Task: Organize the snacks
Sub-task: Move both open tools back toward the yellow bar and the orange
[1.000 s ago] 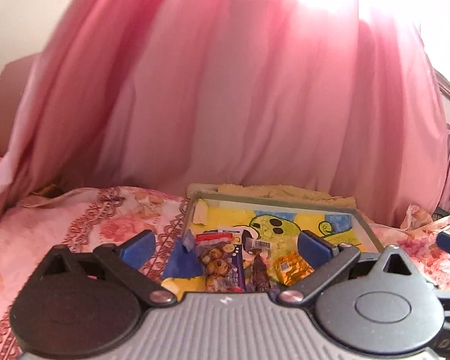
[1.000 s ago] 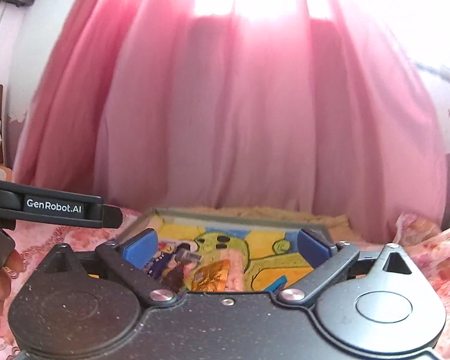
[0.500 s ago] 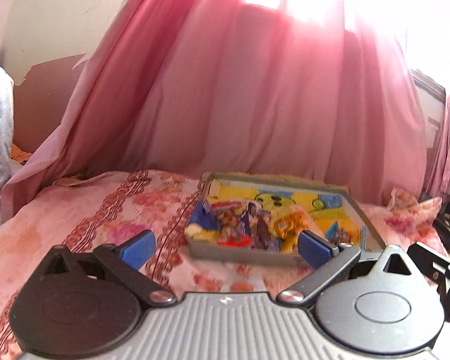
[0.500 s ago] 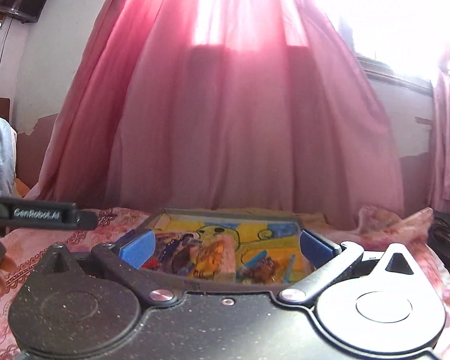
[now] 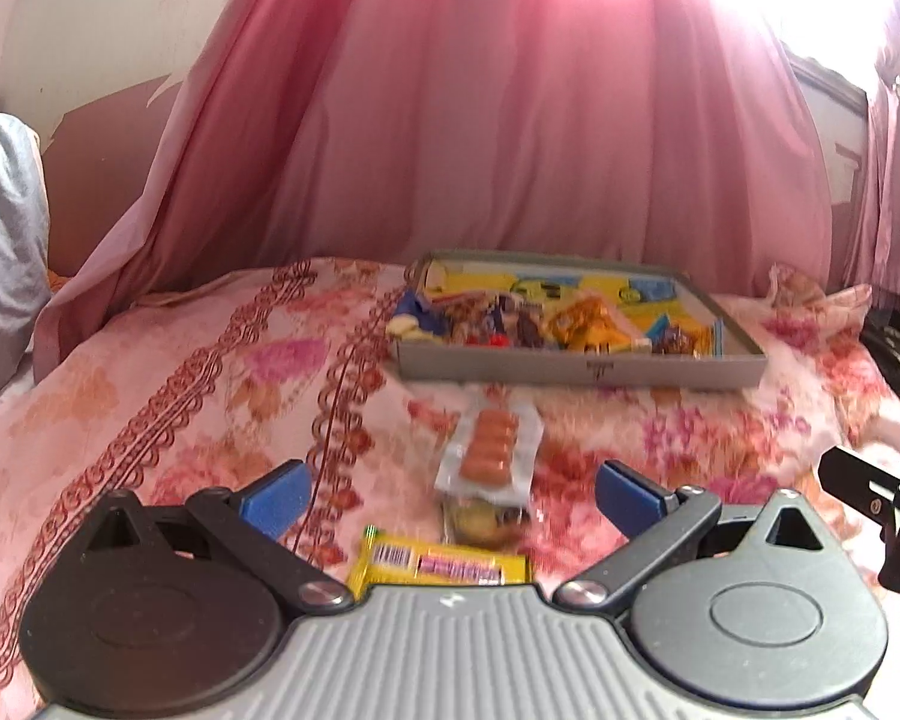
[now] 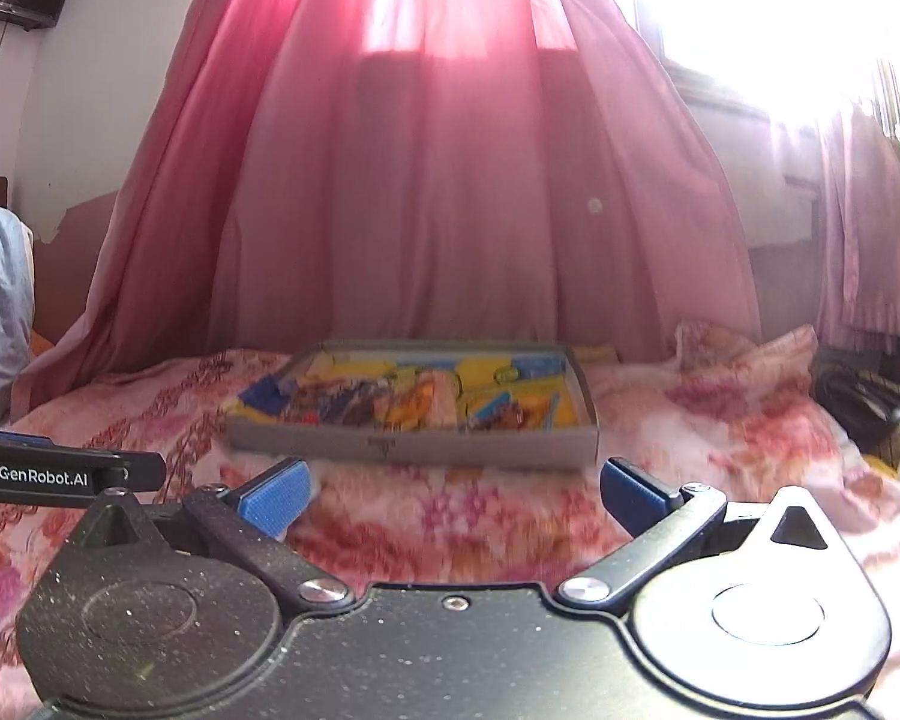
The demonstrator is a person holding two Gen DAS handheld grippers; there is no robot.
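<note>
A grey cardboard tray (image 5: 576,367) with a yellow cartoon lining sits on the floral bedspread and holds several snack packets (image 5: 582,321). It also shows in the right wrist view (image 6: 414,447). In front of it lie a clear pack of brown biscuits (image 5: 489,450), a small dark-filled packet (image 5: 483,521) and a yellow wrapped bar (image 5: 444,567). My left gripper (image 5: 450,495) is open and empty, just above these loose snacks. My right gripper (image 6: 450,495) is open and empty, short of the tray.
A pink curtain (image 5: 510,120) hangs behind the bed. A grey pillow (image 5: 0,240) lies at the far left. The right gripper's arm (image 5: 870,492) shows at the left view's right edge. Dark objects (image 6: 864,402) sit beyond the bed's right edge.
Both grippers have pulled back from over the tray toward the near side of the bed. The loose snacks in front of the tray have come into the left view.
</note>
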